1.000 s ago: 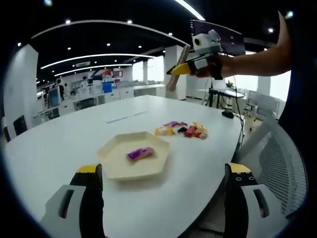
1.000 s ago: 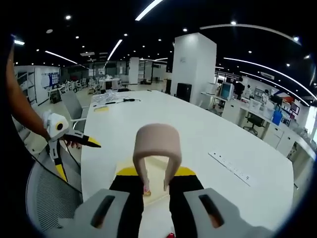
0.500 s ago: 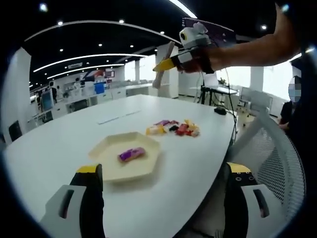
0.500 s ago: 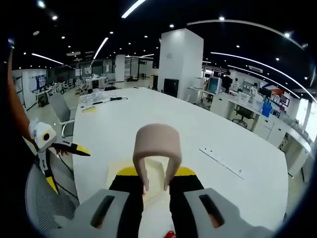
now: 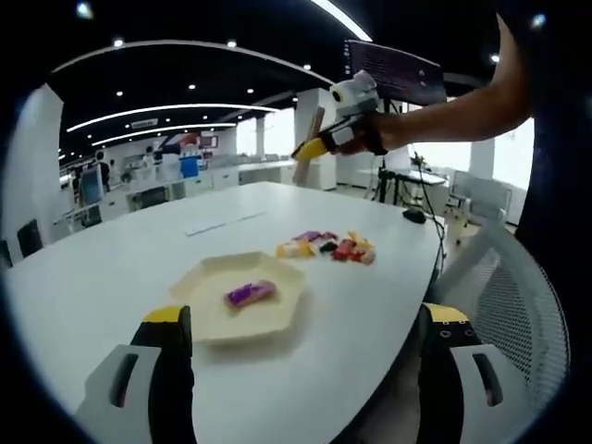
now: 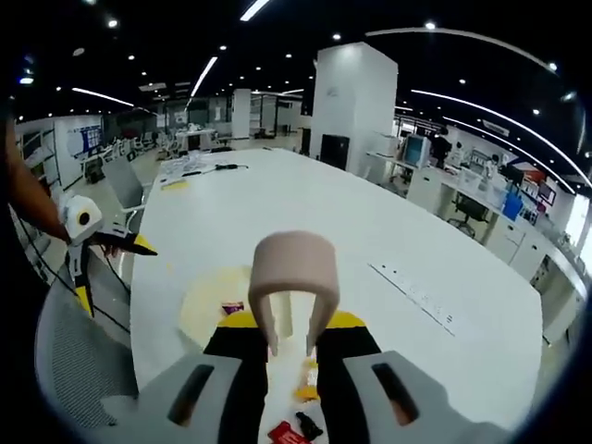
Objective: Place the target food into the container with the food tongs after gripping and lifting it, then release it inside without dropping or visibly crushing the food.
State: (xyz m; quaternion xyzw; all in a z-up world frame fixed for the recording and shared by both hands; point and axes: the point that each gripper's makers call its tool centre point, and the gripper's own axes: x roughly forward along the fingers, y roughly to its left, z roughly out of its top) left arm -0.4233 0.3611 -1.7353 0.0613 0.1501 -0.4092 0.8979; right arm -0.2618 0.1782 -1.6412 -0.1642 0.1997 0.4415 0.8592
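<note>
Right gripper view: fingers clamp tongs (image 6: 294, 287), tips hidden; left gripper (image 5: 301, 365) spread wide, empty.

**Colours on the white bench**

The bench (image 5: 111, 268) is white. A cream hexagonal tray (image 5: 208, 289) carries a purple food piece (image 5: 250, 293). Loose sweets (image 5: 328, 247) show yellow, red, purple and black. Beige tongs (image 6: 294, 282) sit between black, yellow-tipped jaws.
</note>
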